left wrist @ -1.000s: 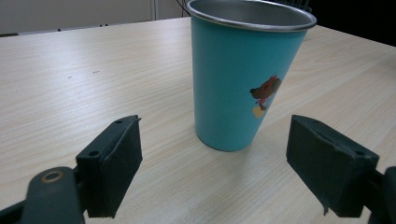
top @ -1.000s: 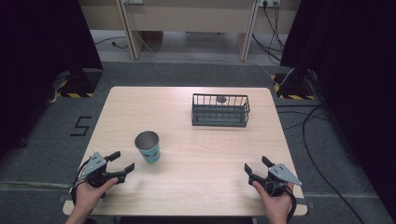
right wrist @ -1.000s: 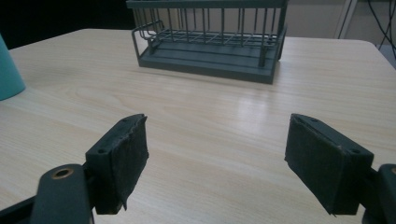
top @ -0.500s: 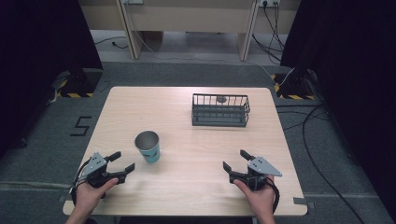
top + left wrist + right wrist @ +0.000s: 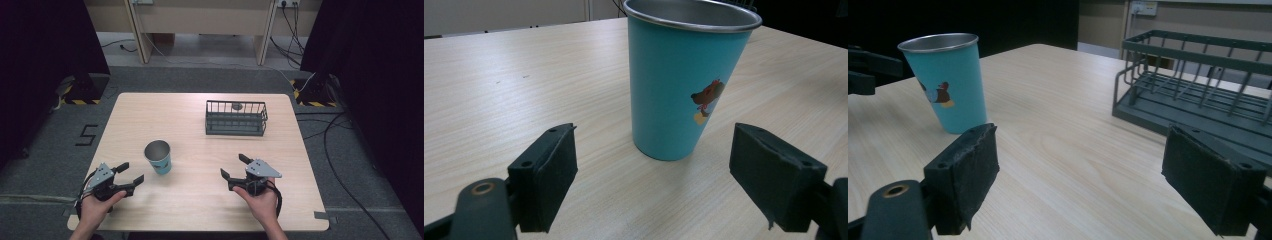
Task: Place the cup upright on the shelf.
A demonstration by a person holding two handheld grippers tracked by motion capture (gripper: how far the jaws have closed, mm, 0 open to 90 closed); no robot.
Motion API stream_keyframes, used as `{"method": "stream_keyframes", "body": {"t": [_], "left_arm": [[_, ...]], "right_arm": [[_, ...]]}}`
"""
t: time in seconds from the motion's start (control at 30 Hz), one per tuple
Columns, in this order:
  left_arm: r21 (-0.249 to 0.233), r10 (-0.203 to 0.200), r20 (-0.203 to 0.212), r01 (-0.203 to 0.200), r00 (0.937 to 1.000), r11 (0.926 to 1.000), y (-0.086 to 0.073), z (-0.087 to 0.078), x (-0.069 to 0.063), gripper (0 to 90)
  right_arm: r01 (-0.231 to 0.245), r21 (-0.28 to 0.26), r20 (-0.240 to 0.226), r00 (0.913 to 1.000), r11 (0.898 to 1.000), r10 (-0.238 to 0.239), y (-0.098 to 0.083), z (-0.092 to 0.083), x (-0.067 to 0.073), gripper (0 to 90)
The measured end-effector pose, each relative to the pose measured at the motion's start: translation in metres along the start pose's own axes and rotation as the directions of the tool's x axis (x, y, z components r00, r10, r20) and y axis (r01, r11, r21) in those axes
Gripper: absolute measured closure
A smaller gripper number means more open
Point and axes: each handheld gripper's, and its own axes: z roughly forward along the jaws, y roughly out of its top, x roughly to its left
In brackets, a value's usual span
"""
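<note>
High view, left gripper (image 5: 130,173) spread wide near teal cup (image 5: 159,157), right gripper (image 5: 235,167) also wide, both empty

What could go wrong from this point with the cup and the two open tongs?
1. The teal cup stands upright and narrows toward its base, so a nudge from one pad of the left tongs might tip it.
2. The right tongs are also open and aimed between cup and wire basket; if both close in, they might collide at the cup.

Two black hand-held grippers (image 5: 129,173) (image 5: 235,166), each with blocky padded fingers (image 5: 546,175), grey three-cornered top plate, trailing cable.
</note>
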Motion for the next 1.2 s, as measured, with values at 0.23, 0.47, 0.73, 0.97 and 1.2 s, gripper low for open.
{"method": "stream_keyframes", "body": {"t": [0.23,0.47,0.73,0.97,1.2], "left_arm": [[0.001,0.000,0.004,0.000,1.0000,1.0000,0.000,0.000,0.001,18.5],[0.004,0.003,0.008,-0.003,1.0000,1.0000,0.000,0.000,0.000,18.5],[0.004,0.003,0.014,-0.003,0.9999,1.0000,0.000,0.000,0.000,18.5],[0.003,0.004,0.017,-0.004,0.9998,1.0000,0.000,0.001,0.000,18.5],[0.003,0.007,0.020,-0.007,0.9998,1.0000,0.000,0.000,0.000,18.6]], "right_arm": [[0.016,0.019,-0.047,0.9988,1.000,-0.015,0.004,0.020,0.011,15.4],[0.031,0.020,-0.085,0.9960,0.999,-0.029,0.009,0.037,0.022,15.4],[0.050,0.027,-0.133,0.9901,0.998,-0.046,0.015,0.059,0.035,15.4],[0.053,0.033,-0.157,0.9864,0.998,-0.047,0.017,0.072,0.043,15.3],[0.059,0.025,-0.182,0.9819,0.998,-0.054,0.022,0.086,0.051,15.3]]}}
